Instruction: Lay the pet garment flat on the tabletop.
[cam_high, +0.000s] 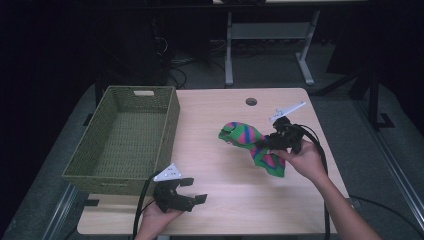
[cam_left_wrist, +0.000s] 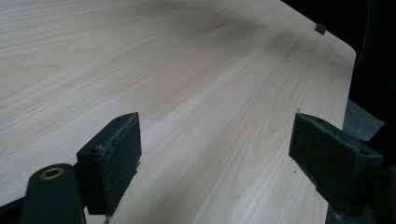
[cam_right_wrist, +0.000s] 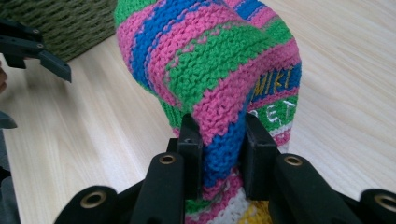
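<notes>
Knitted cloth (cam_right_wrist: 210, 56) pinched btwn right gripper (cam_right_wrist: 223, 140) jaws; left gripper (cam_left_wrist: 215, 158) spread wide over table (cam_left_wrist: 187, 70).

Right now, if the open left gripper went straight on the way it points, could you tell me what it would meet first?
Probably nothing but the light wooden table: the left gripper looks along bare board toward its far corner. Its height above the surface is unclear.

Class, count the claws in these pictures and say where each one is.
2. The left claw hovers open over the table's near edge, beside the basket. The right claw sits mid-right, shut on the striped knitted cloth.
</notes>
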